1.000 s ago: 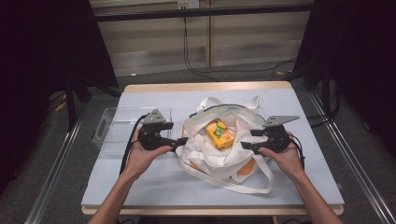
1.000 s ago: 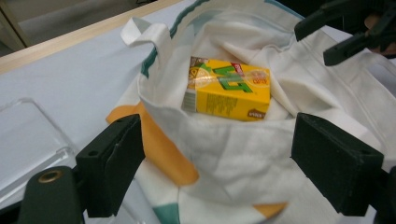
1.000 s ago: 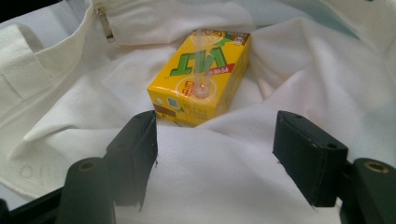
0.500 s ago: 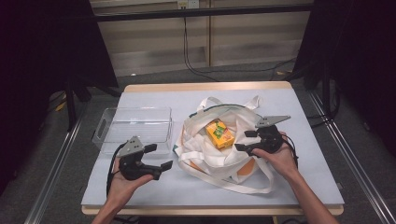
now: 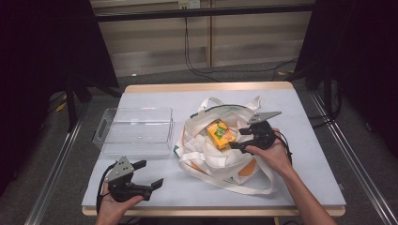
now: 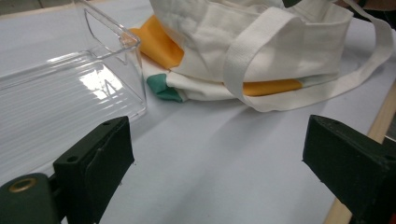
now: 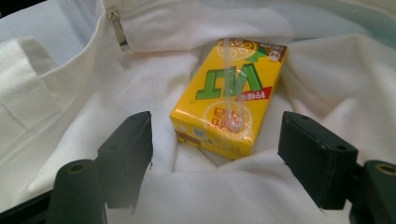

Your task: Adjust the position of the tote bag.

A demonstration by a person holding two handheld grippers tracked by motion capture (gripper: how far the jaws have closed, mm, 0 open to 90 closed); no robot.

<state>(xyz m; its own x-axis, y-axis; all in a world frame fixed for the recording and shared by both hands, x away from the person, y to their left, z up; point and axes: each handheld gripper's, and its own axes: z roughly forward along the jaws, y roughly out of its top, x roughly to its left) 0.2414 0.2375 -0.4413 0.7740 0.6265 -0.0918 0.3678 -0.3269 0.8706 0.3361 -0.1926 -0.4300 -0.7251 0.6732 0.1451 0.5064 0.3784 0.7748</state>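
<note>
A: Nearest to us, at the front left edge of the table (image 5: 300, 122), we see the left gripper (image 5: 151, 174) held in the left hand (image 5: 112, 206). Its 2 jaws stand wide apart with nothing between them.

B: Agreed. In the left gripper view we look past those spread jaws over bare white tabletop, with the clear plastic tray (image 6: 70, 84) on one side and the cloth bag (image 6: 261, 51) ahead, both well apart from the jaws.

A: Moving farther in, we find the right hand (image 5: 274, 157) resting over the right side of the bag, holding the right gripper (image 5: 237, 139), which points left into the bag's mouth.

B: And its jaws?

A: In the right gripper view we see them parted, 1 on either side of the yellow juice carton (image 7: 231, 95), which lies just ahead of the jaws. They do not touch the carton.

B: So the carton lies flat inside the open bag, on the white lining, with a wrapped straw stuck to its face.

A: Yes. From the high view we place the carton in the bag's middle, the bag's straps looping out toward the front and back of the table.

B: Left of the bag we see the tray just beside it, with nothing in it that we can make out.
</note>
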